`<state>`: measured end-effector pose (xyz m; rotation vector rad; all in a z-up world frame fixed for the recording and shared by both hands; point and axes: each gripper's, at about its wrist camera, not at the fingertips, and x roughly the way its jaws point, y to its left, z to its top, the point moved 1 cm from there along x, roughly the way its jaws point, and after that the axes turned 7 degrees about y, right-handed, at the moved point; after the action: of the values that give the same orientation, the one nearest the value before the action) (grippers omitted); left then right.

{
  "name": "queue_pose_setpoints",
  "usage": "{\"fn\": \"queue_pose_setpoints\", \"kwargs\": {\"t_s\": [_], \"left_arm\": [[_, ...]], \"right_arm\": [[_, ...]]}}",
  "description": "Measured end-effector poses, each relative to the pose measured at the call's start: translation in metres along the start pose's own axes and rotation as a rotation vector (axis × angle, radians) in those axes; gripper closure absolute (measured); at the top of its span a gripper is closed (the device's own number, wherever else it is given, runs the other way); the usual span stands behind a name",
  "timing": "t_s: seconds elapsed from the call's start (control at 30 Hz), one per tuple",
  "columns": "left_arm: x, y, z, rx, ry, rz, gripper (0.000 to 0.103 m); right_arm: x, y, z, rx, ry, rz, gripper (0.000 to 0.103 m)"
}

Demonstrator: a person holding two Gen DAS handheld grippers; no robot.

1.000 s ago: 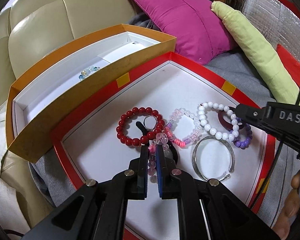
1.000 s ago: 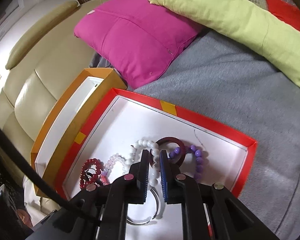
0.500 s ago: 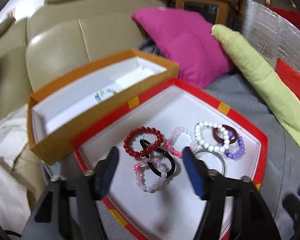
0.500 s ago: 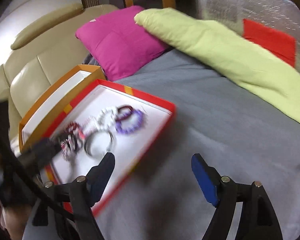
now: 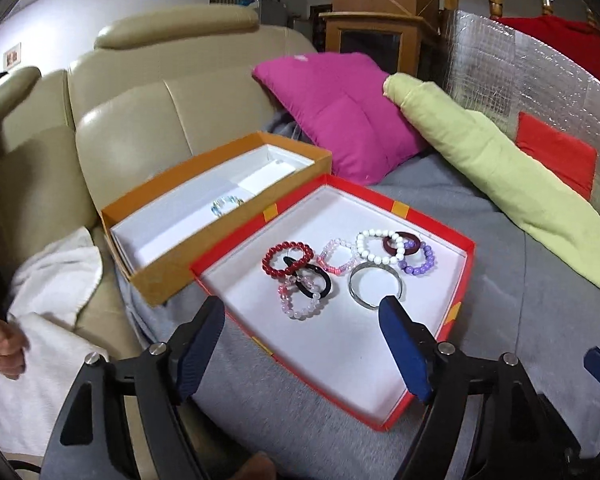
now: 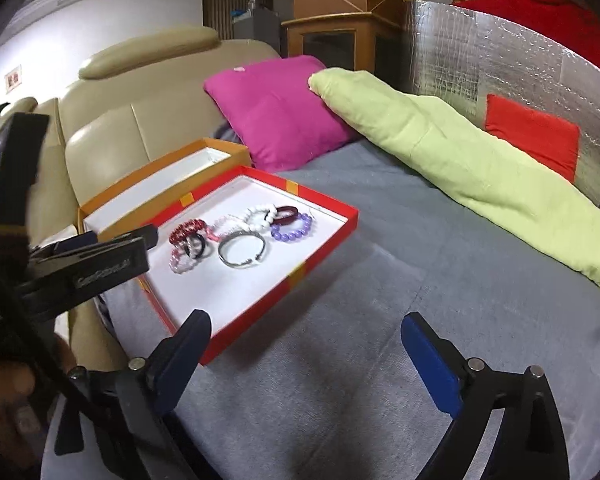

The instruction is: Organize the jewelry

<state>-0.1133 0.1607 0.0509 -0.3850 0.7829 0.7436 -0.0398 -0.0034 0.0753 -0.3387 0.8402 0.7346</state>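
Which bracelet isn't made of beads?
The plain silver bangle in the red tray. It is one smooth open metal band; the other bracelets are strings of round beads.

Both views are evenly lit by soft indoor light, with no hard shadows on the grey blanket. The white floor of the red tray reads bright but not blown out. Glare spots sit on the beige leather sofa and the silver foil panel. Fisheye distortion bends straight lines, and black vignette fills the corners. In the right wrist view the left gripper is smeared by blur.
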Motion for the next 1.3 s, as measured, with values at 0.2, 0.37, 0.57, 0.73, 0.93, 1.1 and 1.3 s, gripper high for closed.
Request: {"fn": "queue_pose_setpoints", "kwargs": {"t_s": [0.2, 0.37, 0.57, 0.73, 0.93, 1.1, 1.3], "left_arm": [[-0.01, 0.0, -0.009, 0.009, 0.021, -0.025, 0.02], [-0.009, 0.001, -0.012, 0.007, 0.039, -0.036, 0.019], [-0.008, 0.006, -0.01, -0.007, 0.044, -0.048, 0.008], [-0.006, 0.009, -0.01, -0.013, 0.05, -0.047, 0.008], [-0.006, 0.01, -0.01, -0.014, 0.046, -0.052, 0.008], [-0.005, 0.013, -0.009, -0.022, 0.047, -0.04, 0.008], [-0.005, 0.015, -0.01, -0.024, 0.045, -0.032, 0.008]], "right_arm": [[-0.003, 0.005, 0.0, -0.005, 0.002, -0.018, 0.004], [-0.003, 0.006, 0.003, -0.006, 0.001, -0.035, 0.004], [-0.002, 0.012, 0.011, -0.012, -0.006, -0.036, 0.004], [-0.001, 0.017, 0.013, -0.019, -0.006, -0.032, 0.004], [0.0, 0.018, 0.013, -0.023, -0.003, -0.038, 0.004], [0.001, 0.014, 0.013, -0.013, -0.002, -0.046, 0.004], [0.0, 0.011, 0.015, -0.004, -0.005, -0.054, 0.004]]}}
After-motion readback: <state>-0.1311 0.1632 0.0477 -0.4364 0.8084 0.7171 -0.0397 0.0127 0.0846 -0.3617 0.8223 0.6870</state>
